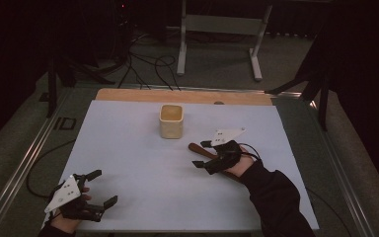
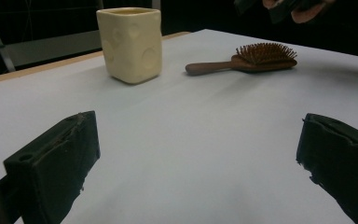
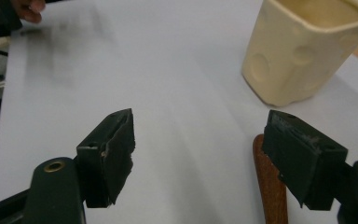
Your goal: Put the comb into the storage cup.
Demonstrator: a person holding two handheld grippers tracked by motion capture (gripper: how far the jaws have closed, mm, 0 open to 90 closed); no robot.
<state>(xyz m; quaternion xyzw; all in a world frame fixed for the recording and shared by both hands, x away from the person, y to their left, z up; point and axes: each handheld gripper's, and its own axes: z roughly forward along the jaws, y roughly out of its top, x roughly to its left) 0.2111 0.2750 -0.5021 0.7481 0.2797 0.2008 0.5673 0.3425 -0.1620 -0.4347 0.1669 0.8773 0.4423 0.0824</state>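
A cream square cup (image 1: 171, 121) with round dimples stands upright at the middle back of the white sheet. Right of it lies a wooden hairbrush (image 1: 196, 147), bristles up in the left gripper view (image 2: 263, 55). My right gripper (image 1: 201, 154) hangs over the brush's handle, jaws apart. In the right gripper view the handle (image 3: 269, 186) lies under the right-hand jaw, not between the pads, and the cup (image 3: 307, 51) is just beyond. My left gripper (image 1: 105, 186) rests at the near left corner, jaws wide (image 2: 200, 149), with nothing between them.
The white sheet (image 1: 128, 148) covers most of the table, and a bare wooden strip (image 1: 177, 95) runs along the far edge. Metal rails flank both sides. Beyond the table, cables (image 1: 153, 64) lie on the floor by a white frame's legs (image 1: 181, 49).
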